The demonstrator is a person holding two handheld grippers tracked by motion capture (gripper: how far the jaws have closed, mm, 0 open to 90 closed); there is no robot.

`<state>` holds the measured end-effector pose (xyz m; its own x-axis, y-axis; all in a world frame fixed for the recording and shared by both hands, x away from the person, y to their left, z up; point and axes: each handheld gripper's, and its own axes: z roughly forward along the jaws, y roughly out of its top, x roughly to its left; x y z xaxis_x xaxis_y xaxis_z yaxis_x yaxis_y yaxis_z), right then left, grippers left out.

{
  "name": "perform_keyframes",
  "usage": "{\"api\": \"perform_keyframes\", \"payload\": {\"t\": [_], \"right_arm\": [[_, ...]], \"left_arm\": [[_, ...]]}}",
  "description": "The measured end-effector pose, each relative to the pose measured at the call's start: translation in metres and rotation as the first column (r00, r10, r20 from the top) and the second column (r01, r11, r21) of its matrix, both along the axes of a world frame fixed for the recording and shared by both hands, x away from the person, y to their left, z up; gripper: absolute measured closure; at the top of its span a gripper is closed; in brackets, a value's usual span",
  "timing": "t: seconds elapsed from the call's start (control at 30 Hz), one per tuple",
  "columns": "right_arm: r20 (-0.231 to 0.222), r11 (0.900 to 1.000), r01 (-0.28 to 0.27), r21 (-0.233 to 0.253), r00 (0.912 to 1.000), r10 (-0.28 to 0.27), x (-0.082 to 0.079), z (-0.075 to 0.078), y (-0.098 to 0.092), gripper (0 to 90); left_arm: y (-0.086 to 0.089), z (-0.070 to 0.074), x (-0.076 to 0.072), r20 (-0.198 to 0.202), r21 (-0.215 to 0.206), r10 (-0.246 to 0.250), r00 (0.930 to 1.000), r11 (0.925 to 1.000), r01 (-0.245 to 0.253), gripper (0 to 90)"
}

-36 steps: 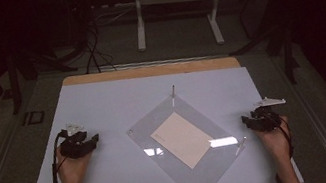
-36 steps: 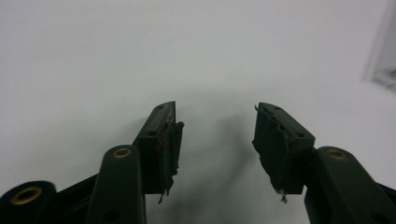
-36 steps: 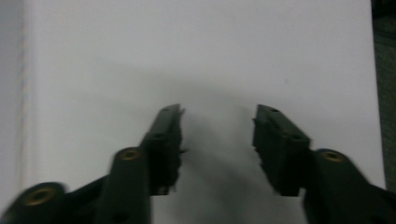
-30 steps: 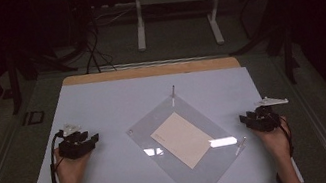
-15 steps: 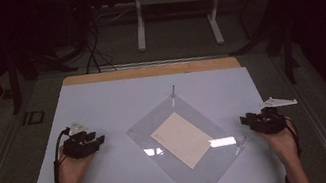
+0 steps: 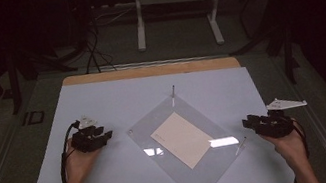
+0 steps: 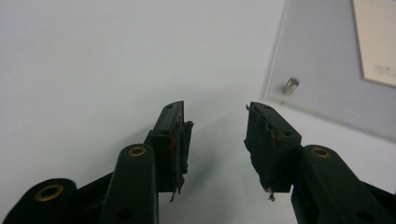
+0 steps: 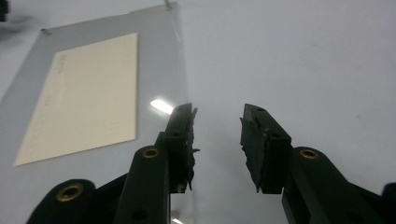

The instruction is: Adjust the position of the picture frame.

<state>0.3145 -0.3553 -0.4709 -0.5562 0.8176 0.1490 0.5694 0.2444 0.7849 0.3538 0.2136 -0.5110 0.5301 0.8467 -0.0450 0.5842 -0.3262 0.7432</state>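
A clear acrylic plate (image 6: 182, 156) lies cornerwise in the middle of the table, with a cream card (image 6: 182, 139) in it. Small metal pins mark its corners, one at the far corner (image 6: 171, 91) and one at the right corner (image 6: 241, 144). My left gripper (image 6: 105, 134) rests open on the table just left of the plate's left corner pin (image 7: 291, 85). In the left gripper view my jaws (image 7: 215, 112) hold nothing. My right gripper (image 6: 247, 121) stands open beside the plate's right edge. In the right gripper view its jaws (image 8: 217, 112) are empty, with the card (image 8: 84, 93) to their left.
The white tabletop (image 6: 116, 94) has a wooden rim (image 6: 147, 70) at the far side. Beyond it are a dark floor, cables and a metal stand's legs (image 6: 175, 13).
The left gripper has slid a little to the right, toward the plate's left corner. The right gripper has turned slightly, its grey top plate swinging outward to the right.
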Motion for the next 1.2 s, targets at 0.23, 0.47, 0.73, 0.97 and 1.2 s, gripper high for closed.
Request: {"api": "perform_keyframes", "payload": {"t": [0.23, 0.47, 0.73, 0.97, 1.2], "right_arm": [[0.01, 0.998, -0.065, 0.002, 0.9978, 0.065, -0.012, 0.002, 0.007, 64.9], [-0.005, 0.994, -0.113, -0.012, 0.9936, 0.113, -0.023, -0.014, 0.013, 66.4], [-0.018, 0.992, -0.124, -0.033, 0.9922, 0.123, -0.029, -0.039, 0.016, 79.9], [-0.002, 0.991, -0.112, -0.072, 0.9936, 0.113, -0.031, -0.048, 0.019, 82.1], [0.035, 0.989, -0.108, -0.098, 0.9931, 0.112, -0.034, -0.05, 0.021, 83.9]], "left_arm": [[-0.017, 0.005, 0.012, -0.002, 0.0, -0.04, 0.9992, 0.9992, 0.04, 57.8], [-0.029, 0.007, 0.022, -0.002, -0.038, -0.066, 0.9978, 0.9971, 0.066, 57.6], [-0.042, 0.005, 0.035, 0.008, -0.07, -0.099, 0.9951, 0.9926, 0.099, 58.5], [-0.057, 0.004, 0.051, 0.023, -0.106, -0.135, 0.9906, 0.985, 0.136, 61.2], [-0.072, 0.001, 0.065, 0.02, -0.108, -0.156, 0.9875, 0.9816, 0.157, 63.5]]}}
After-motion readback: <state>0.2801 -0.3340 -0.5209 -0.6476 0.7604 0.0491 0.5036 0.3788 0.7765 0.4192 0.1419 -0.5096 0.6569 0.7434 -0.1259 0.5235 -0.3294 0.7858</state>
